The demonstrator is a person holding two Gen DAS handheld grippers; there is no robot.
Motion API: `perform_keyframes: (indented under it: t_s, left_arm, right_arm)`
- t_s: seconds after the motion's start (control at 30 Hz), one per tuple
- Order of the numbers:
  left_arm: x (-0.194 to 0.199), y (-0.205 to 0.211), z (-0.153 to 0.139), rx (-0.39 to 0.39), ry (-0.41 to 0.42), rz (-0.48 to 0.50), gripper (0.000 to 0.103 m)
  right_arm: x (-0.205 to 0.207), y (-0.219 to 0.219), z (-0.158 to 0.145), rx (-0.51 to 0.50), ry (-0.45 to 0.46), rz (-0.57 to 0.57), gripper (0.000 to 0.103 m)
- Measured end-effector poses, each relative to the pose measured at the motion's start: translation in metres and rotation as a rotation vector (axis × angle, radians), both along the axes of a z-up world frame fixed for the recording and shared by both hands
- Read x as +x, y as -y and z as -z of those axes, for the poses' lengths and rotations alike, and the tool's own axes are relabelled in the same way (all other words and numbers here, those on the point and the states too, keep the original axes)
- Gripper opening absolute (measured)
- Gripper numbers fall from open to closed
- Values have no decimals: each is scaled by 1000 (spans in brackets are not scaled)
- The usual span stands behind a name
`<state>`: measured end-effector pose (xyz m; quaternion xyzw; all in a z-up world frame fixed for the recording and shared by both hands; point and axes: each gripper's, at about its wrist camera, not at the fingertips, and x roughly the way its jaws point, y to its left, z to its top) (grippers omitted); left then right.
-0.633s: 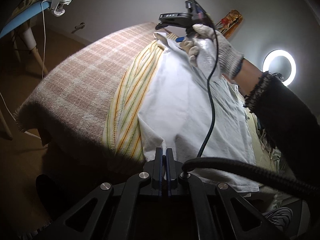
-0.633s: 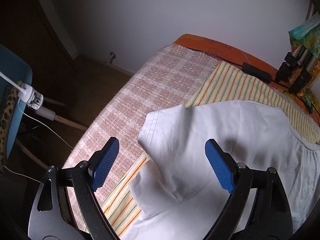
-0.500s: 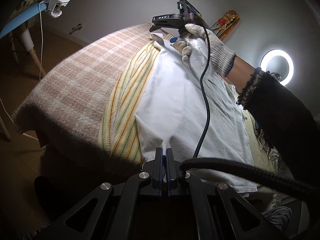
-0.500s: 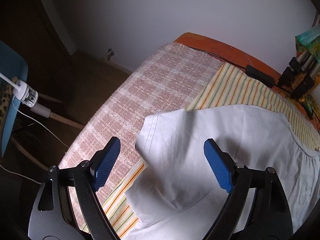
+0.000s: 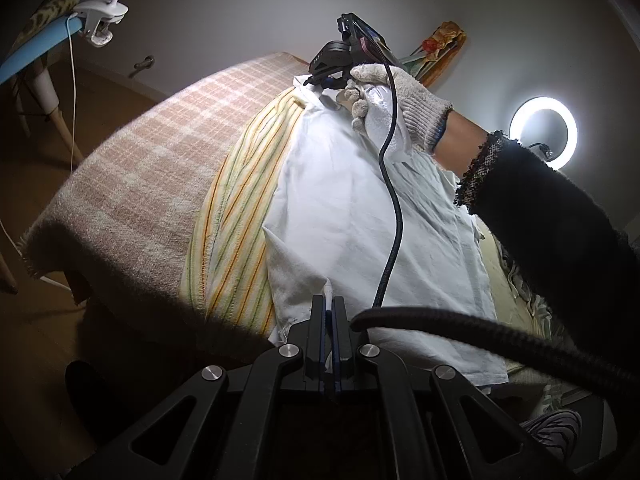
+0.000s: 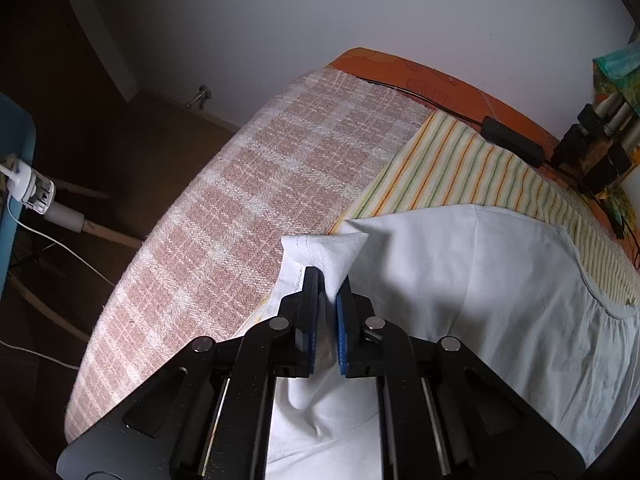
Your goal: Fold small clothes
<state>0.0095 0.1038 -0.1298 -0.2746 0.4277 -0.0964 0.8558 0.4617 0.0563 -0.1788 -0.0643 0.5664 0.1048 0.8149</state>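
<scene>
On the bed we find the white garment (image 5: 360, 216) spread flat over a yellow striped sheet (image 5: 236, 216), which itself lies on a pink checked blanket (image 5: 132, 176); an orange cover (image 6: 420, 76) shows at the far edge in the right wrist view. We note no box, basket or bin in either view, so nothing is contained in anything: the garment simply rests on the layered bedding. Left gripper (image 5: 329, 312): jaws pressed together on the near hem corner of the garment, a small peak of white cloth standing up between the pads. Right gripper (image 6: 328, 300): its jaws have just been closing and now pinch a raised fold at the far corner of the garment, where we read a stitched hem just above the blue pads; from the left wrist view we see the same gripper (image 5: 320, 78) at the far end of the cloth, carried by a gloved hand (image 5: 396, 104) with a dark sleeve (image 5: 552, 216) behind it. A black cable (image 5: 394, 184) hangs from that gripper across the cloth. We also log a ring light (image 5: 544, 132) on the right, a white clip lamp (image 5: 102, 20) on a blue board at upper left, and a black adapter (image 6: 512, 142) on the striped sheet near the far edge.
</scene>
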Motion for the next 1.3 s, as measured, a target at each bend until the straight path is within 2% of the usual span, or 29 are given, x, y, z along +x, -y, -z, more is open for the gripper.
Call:
perform_keyframes:
  t_s: [0.3,0.57,0.73,0.9,0.93,0.97,1.0,1.03,1.07,1.13,1.3]
  left_arm:
    - [0,21,-20,24,68,71,0]
    - [2,56,-33,65,106,200,0]
    - [8,90,-22,87,72,309,0]
    - [18,112,-10,109,30,385,0]
    - [19,114,-9,117,26,392,5]
    - [19,115,-8,123,25,400,8]
    - [18,115,-9,127,26,405,13]
    - [19,113,-10,128,29,409,20]
    - [17,112,-12,132,35,412,22]
    - [15,106,-14,153,48,419,27]
    - [4,102,-14,222,72,413,28]
  right_arm:
    - [-9,42,-37,149,77,49,5]
    - [-37,117,-76,225,165,135,5]
    - [-50,172,-69,215,169,219,5]
    - [-53,208,-53,235,125,289,5]
    - [-53,211,-51,219,115,299,6]
    - [-54,215,-49,199,107,304,17]
    - [-55,217,-48,172,100,309,37]
    - [-56,220,-50,142,110,314,45]
    - [-58,222,-52,118,128,316,57]
    - [-64,229,-60,99,158,310,59]
    - [-88,256,-93,118,203,299,60]
